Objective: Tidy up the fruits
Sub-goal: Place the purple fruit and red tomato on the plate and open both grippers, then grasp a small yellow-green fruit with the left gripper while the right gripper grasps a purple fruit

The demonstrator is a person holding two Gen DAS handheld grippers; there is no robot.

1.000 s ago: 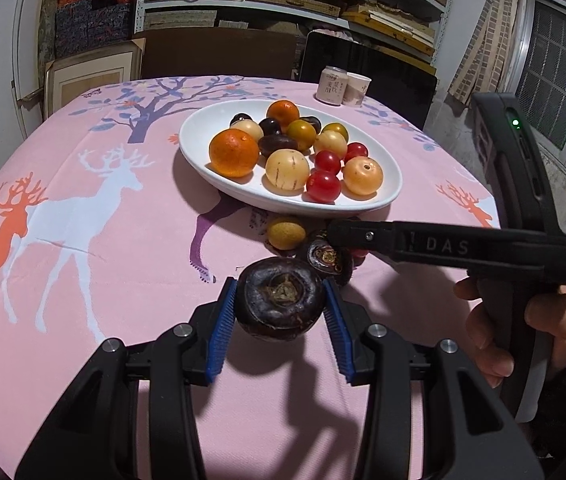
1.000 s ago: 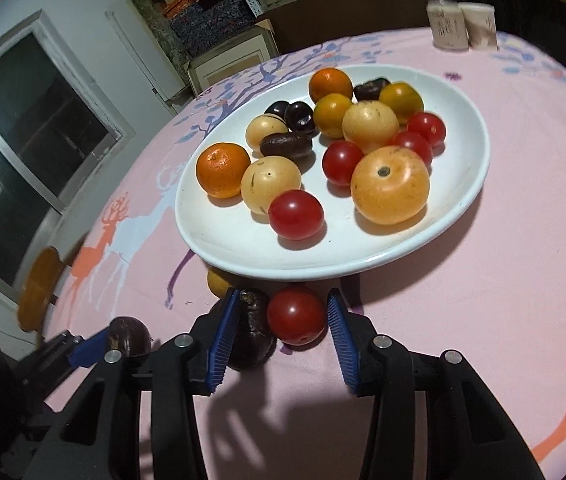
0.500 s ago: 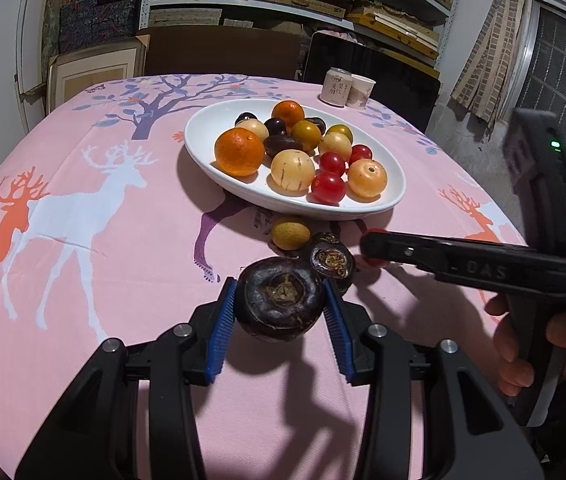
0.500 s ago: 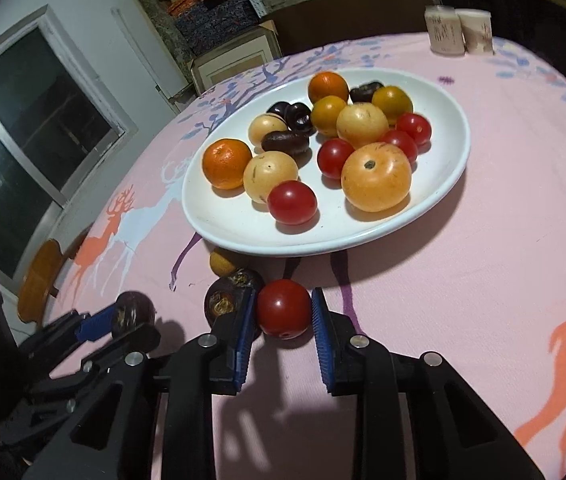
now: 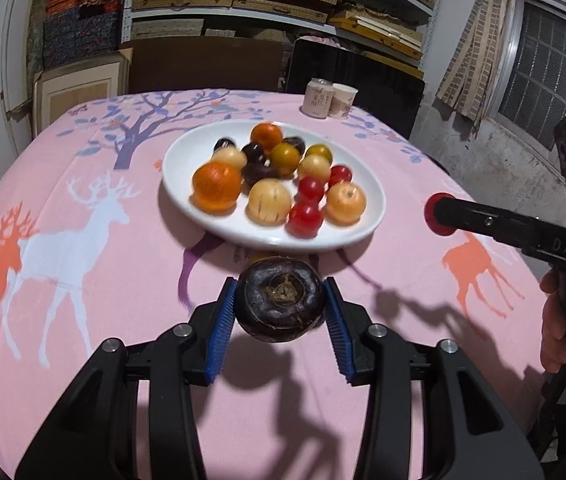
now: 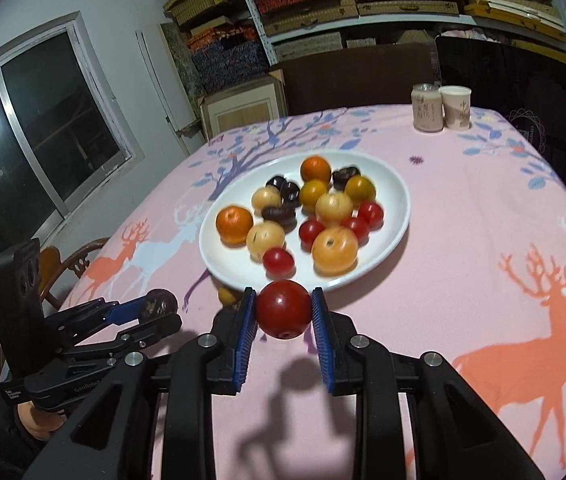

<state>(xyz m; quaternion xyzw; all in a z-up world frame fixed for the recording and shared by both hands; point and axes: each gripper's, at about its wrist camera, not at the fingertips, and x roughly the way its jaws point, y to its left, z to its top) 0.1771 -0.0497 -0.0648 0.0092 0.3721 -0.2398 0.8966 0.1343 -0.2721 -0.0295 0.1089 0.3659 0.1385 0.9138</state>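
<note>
A white oval plate [image 5: 181, 184] [image 6: 401, 216] on the pink deer-print cloth holds several oranges, yellow fruits, red tomatoes and dark fruits. My left gripper [image 5: 281, 292] is shut on a dark purple round fruit [image 5: 279, 308], held above the cloth just in front of the plate. My right gripper [image 6: 283, 300] is shut on a red tomato [image 6: 283, 316], lifted clear of the cloth near the plate's front rim. In the left wrist view that tomato [image 5: 439, 214] hangs to the right of the plate. A small yellow fruit [image 6: 225, 295] lies on the cloth beside the rim.
Two paper cups [image 5: 329, 100] [image 6: 441, 108] stand at the table's far edge. A wooden chair [image 6: 67, 260] sits off the table's left side. Shelves of boxes and dark boards fill the wall behind. A person's hand [image 5: 559, 332] grips the right tool's handle.
The right gripper closed on the red tomato and raised it off the cloth, away from the dark fruit beside it. The left gripper rose slightly, keeping its dark fruit.
</note>
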